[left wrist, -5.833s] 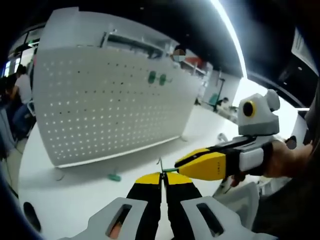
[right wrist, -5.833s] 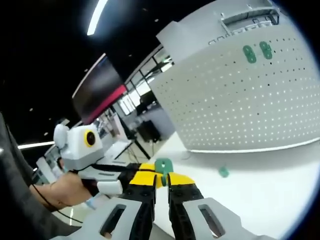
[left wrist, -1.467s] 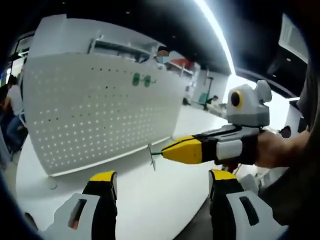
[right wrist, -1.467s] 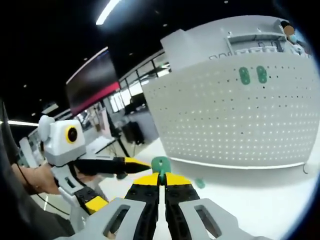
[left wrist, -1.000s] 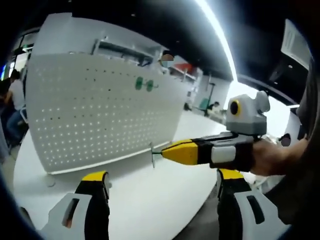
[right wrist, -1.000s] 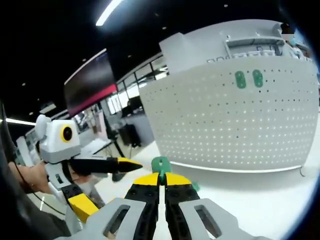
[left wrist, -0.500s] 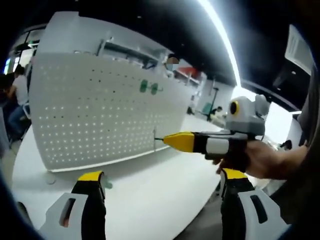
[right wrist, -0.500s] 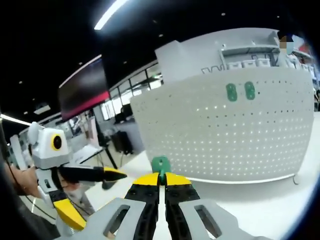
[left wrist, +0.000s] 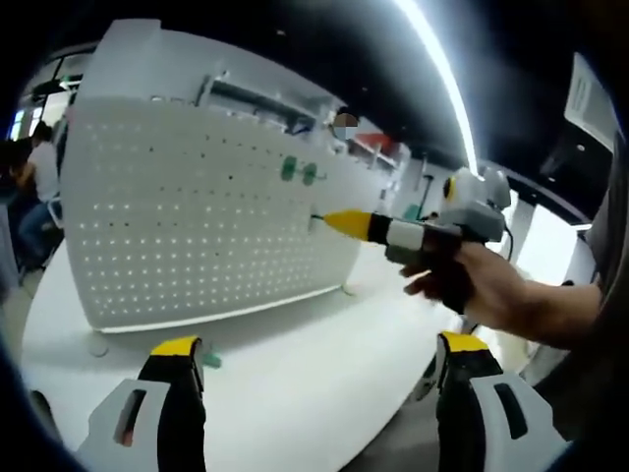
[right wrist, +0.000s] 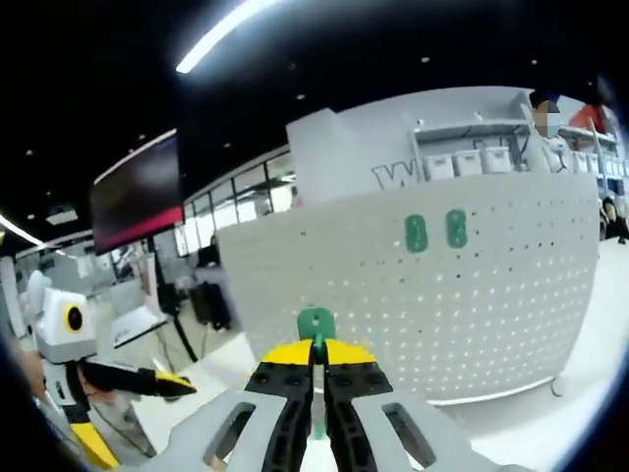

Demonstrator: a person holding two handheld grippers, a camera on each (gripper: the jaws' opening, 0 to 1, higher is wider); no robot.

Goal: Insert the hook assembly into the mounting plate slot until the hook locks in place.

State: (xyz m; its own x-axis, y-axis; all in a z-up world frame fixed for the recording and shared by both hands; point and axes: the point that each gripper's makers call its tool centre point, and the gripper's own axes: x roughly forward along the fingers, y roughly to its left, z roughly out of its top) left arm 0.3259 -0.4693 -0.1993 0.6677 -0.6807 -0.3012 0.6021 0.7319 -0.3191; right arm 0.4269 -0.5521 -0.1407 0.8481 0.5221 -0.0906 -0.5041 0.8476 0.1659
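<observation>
Green hook assembly (right wrist: 315, 323) pinched in right gripper (right wrist: 315, 356); left gripper (left wrist: 313, 356) spread wide.

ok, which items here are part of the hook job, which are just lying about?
Job:
- green hook piece, clamped in right tongs
- white pegboard
- left tongs, open, holding nothing

Lying about:
- two green pieces already on the pegboard
- small green part on the table
- storage bins on the shelf behind
</observation>
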